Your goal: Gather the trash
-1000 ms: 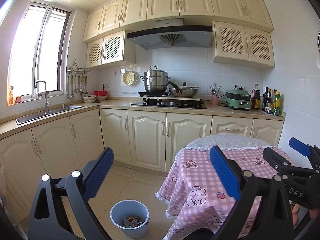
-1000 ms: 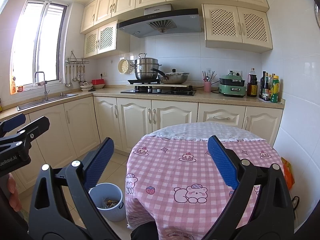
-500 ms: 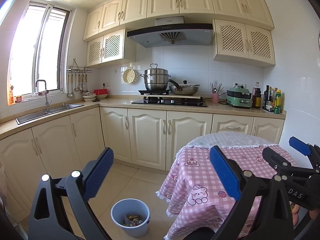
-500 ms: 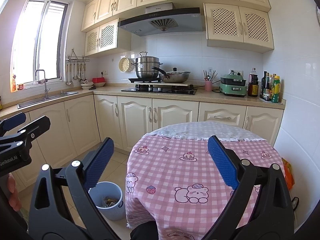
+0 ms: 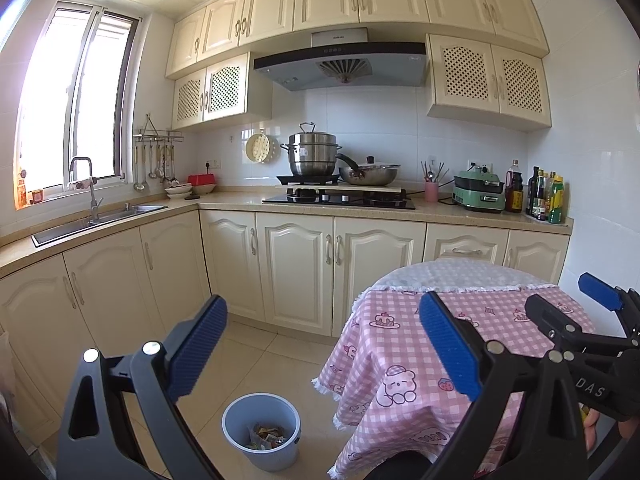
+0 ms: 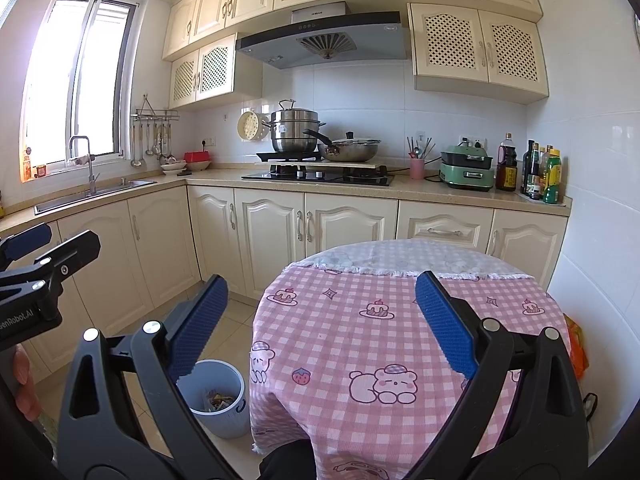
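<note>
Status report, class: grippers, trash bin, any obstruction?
Left gripper and right gripper open, empty. Trash bin on floor beside table, wrappers inside. Nothing in the way.

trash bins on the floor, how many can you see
1: a blue bin on the floor tiles left of the pink checked table, with wrappers inside. Others may be hidden behind the table.

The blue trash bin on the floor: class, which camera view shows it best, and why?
The left wrist view. There the blue trash bin shows its whole rim and the wrappers inside, between the open left gripper's fingers. In the right wrist view the bin is partly hidden behind a finger of the right gripper.
</note>
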Demonstrator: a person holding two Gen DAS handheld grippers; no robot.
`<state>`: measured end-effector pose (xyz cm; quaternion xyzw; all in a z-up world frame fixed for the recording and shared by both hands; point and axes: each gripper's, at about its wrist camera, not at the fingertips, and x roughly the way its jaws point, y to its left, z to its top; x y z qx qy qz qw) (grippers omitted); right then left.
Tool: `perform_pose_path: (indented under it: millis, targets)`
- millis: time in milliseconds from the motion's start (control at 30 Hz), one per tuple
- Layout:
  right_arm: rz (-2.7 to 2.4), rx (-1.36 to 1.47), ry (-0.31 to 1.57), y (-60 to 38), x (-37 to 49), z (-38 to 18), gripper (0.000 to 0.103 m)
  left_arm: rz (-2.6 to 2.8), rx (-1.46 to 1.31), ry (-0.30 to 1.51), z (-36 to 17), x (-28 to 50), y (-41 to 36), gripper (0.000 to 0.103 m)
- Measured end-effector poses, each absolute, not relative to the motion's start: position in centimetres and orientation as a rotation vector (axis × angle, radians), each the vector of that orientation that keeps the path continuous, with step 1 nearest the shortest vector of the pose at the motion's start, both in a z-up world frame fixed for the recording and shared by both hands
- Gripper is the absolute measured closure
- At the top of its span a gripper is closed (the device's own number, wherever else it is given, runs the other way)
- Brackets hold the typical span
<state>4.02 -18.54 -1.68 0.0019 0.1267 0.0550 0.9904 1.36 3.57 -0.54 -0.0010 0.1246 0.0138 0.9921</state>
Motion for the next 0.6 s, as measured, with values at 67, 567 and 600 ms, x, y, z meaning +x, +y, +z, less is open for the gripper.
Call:
perform_pose_path:
  millis: [67, 567, 600]
  targets:
    - [0.111, 0.003, 0.256, -18.6, 4.3, -1.6, 0.01, 0.028, -0.001, 0.253, -0.6, 1.4, 3.6, 0.008]
    - [0.116, 0.002, 0.28, -19.6, 4.9, -2.3, 0.01, 0.033, -0.001, 0.282, -1.1, 2.2, 3.9, 0.008]
    - [0.117, 0.002, 0.282, -19.6, 5.1, -2.3, 0.01, 0.034, -0.001, 0.285, -1.1, 2.2, 3.9, 0.008]
